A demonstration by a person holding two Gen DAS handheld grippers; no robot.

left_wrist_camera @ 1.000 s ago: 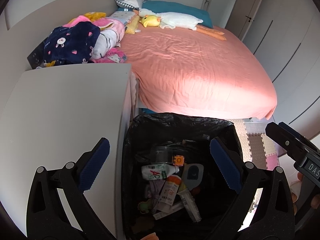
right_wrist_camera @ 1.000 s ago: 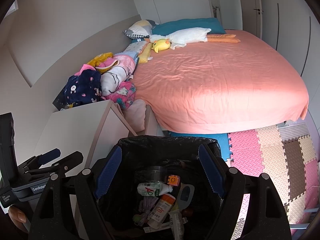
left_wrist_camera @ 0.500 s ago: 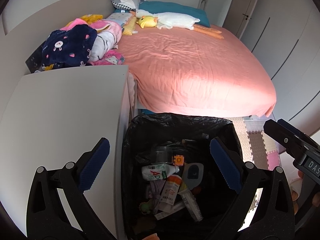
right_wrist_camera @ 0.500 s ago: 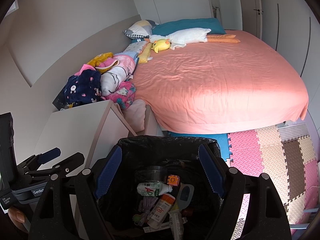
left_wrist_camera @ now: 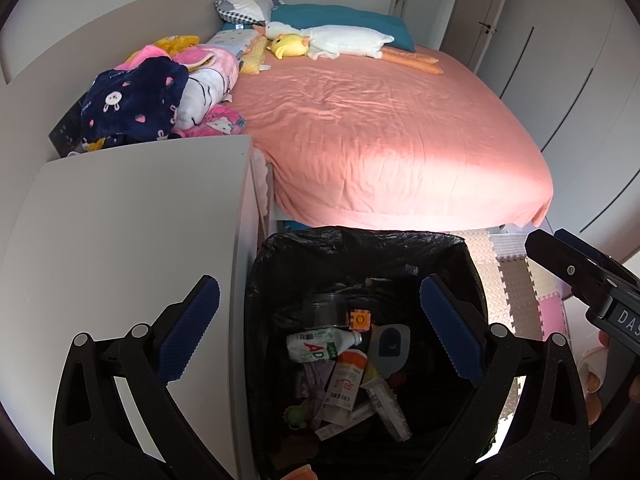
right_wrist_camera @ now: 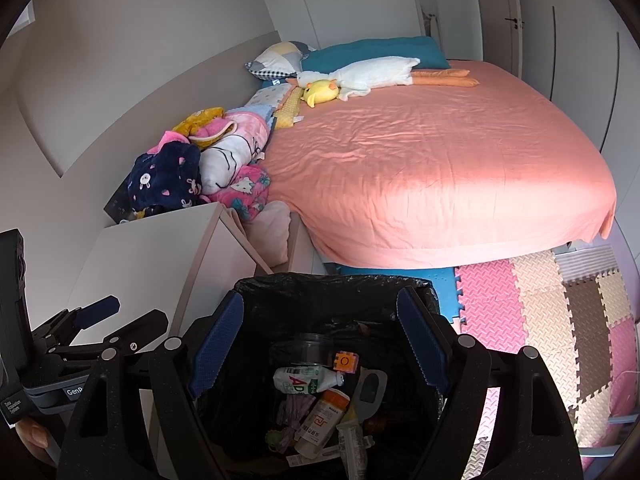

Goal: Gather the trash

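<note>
Both tongs (left_wrist_camera: 320, 326) (right_wrist_camera: 320, 338) above trash bin (left_wrist_camera: 360, 252)

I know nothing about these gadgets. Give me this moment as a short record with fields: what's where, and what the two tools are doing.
place: bedroom, bin at the foot of a bed with a salmon sheet
trash bin: black-lined, beside a white cabinet
inside bin: white bottle, orange-capped tube, small orange cube, clear cup, other scraps
left tool: open, empty, above the bin
right tool: open, empty, above the bin
on bed: white goose plush, yellow duck plush, heap of blankets
floor: foam puzzle mats
</note>
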